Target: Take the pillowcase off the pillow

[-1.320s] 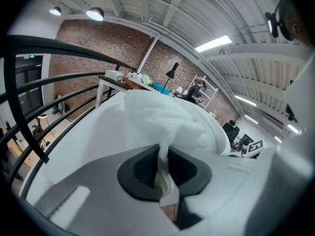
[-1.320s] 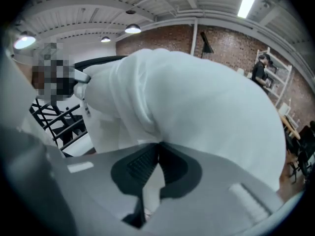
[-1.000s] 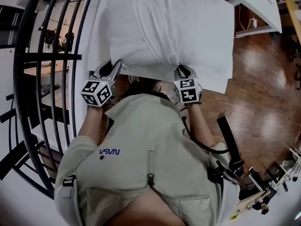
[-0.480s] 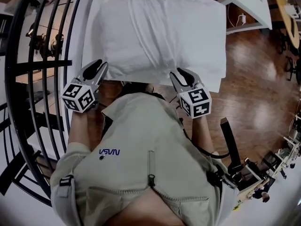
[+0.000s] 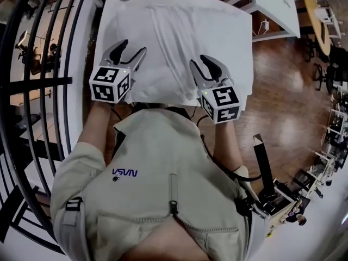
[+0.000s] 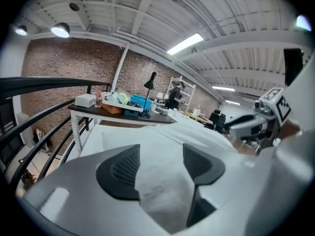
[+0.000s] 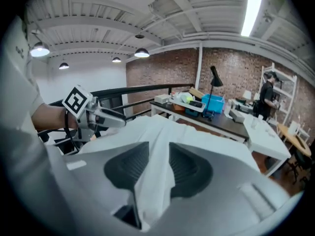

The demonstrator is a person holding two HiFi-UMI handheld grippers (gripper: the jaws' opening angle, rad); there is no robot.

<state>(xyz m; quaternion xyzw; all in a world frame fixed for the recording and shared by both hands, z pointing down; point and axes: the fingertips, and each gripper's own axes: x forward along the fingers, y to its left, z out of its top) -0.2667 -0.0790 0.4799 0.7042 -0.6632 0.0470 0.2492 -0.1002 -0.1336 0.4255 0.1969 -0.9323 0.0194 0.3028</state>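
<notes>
A white pillow in its white pillowcase [image 5: 174, 37] lies on a white table [image 5: 242, 26] in front of me. My left gripper [image 5: 132, 48] hovers over the pillow's near left part. Its jaws have just been opening and now stand wide, with the pillowcase [image 6: 162, 181] showing between them and the pads clear of it. My right gripper [image 5: 200, 63] is over the near right part, raised. Its jaws have widened in the last second, and a raised fold of pillowcase [image 7: 155, 176] fills the gap between the pads. The right gripper [image 6: 251, 124] also shows in the left gripper view.
A black curved railing [image 5: 49, 80] runs close along the left of the table. Wooden floor [image 5: 288, 91] lies to the right, with another white table [image 5: 274, 4] beyond. A cluttered dark desk [image 6: 123, 109] stands behind the table, and a person [image 7: 268, 97] stands far back.
Both grippers have come up from the pillow's near edge to over the pillow. The left jaws have spread wide. The right gripper has risen with a fold of fabric.
</notes>
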